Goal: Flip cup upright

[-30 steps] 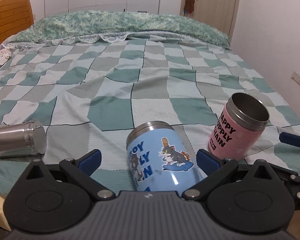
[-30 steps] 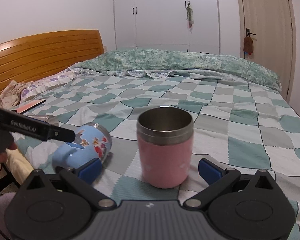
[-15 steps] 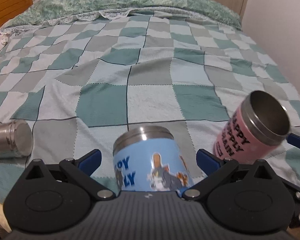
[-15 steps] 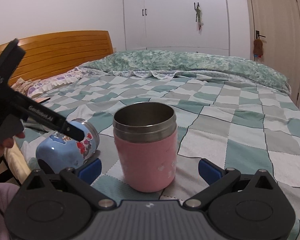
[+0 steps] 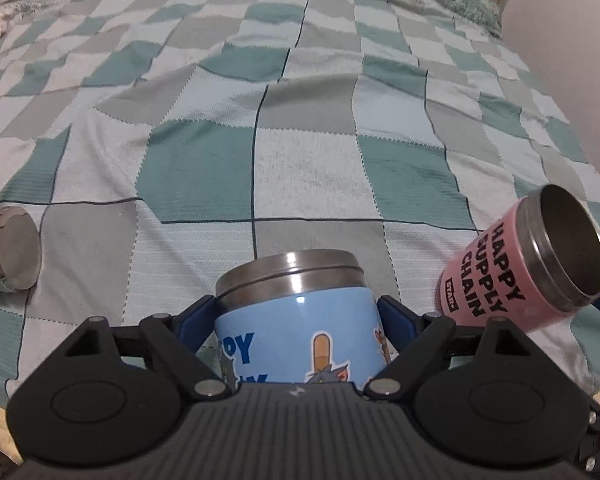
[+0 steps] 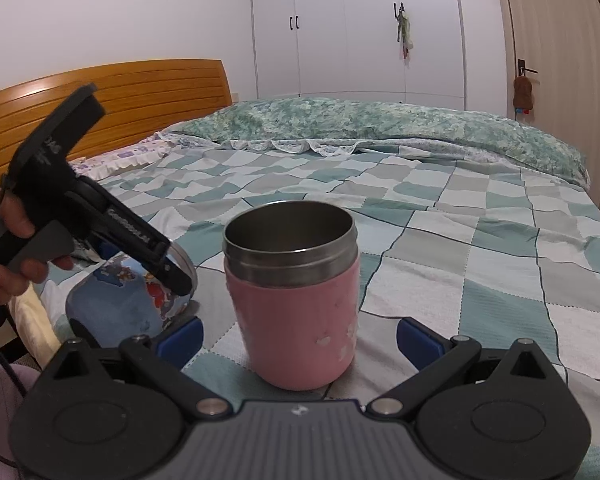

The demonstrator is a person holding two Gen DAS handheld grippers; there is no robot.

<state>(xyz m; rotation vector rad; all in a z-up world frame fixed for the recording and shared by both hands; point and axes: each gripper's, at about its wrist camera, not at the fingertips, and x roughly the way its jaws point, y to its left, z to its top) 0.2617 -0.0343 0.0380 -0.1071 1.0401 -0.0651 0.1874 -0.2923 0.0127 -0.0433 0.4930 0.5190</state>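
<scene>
A blue cartoon cup point(image 5: 300, 336) with a steel rim lies on its side on the checked bedspread. My left gripper point(image 5: 296, 316) is shut on its body, one pad on each side. In the right wrist view the blue cup point(image 6: 128, 300) lies at the left with the left gripper point(image 6: 172, 276) clamped on it. A pink cup point(image 6: 296, 300) stands upright, open end up, between the fingers of my right gripper point(image 6: 298, 338), which is open and not touching it. The pink cup also shows in the left wrist view point(image 5: 516, 272).
A steel cup point(image 5: 8, 252) lies on its side at the left edge of the bed. The checked bedspread point(image 5: 300, 160) stretches ahead. A wooden headboard point(image 6: 140, 96), white wardrobe point(image 6: 360, 28) and door point(image 6: 556, 60) stand beyond.
My left gripper moved forward over the blue cup and closed its jaws on it. The right gripper shifted slightly around the upright pink cup and stayed open.
</scene>
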